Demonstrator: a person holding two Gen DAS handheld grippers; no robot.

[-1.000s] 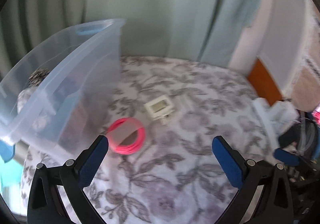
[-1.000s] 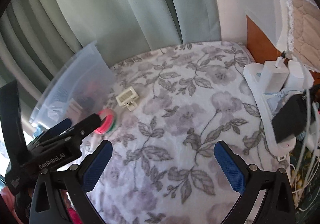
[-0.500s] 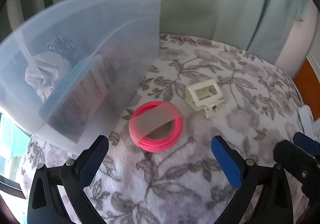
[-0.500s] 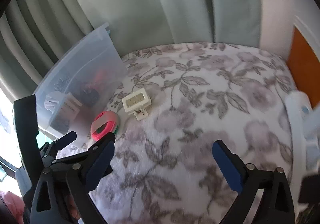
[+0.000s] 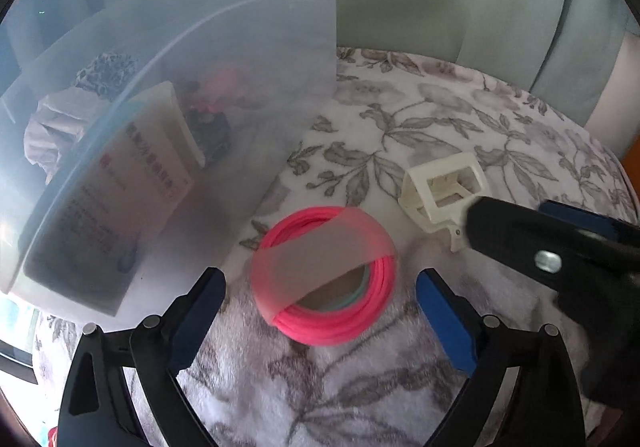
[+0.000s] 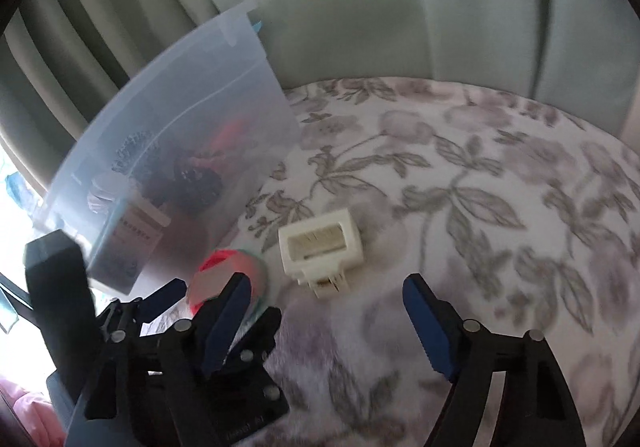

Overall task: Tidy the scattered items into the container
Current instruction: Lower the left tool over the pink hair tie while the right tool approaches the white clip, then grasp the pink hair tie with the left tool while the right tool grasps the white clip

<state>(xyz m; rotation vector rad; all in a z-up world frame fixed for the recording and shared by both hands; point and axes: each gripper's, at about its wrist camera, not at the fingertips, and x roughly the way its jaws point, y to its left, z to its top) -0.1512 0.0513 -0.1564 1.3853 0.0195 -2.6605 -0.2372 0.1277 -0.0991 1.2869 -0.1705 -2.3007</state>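
Observation:
A pink coil ring [image 5: 324, 275] with a strip of clear tape lies on the floral cloth, right beside the clear plastic bin [image 5: 200, 87]. My left gripper [image 5: 320, 299] straddles the ring; its jaws are closing, and the pads stand apart from it. A white plastic block [image 6: 320, 247] lies just right of the ring [image 6: 228, 275]. My right gripper [image 6: 326, 291] hovers just short of the block with its jaws closing and nothing between the pads. The right gripper's fingers [image 5: 520, 243] reach in over the block [image 5: 444, 187] in the left wrist view.
The bin [image 6: 180, 151] holds a printed packet [image 5: 132, 183], crumpled cloth, and dark and red items. Green curtains [image 6: 360, 7] hang behind the round, cloth-covered surface [image 6: 500, 187]. The left gripper's fingers [image 6: 160, 303] crowd the lower left of the right wrist view.
Both grippers dropped closer to the cloth. The left one closed in over the pink ring. The right one swung left toward the white block and narrowed its jaws.

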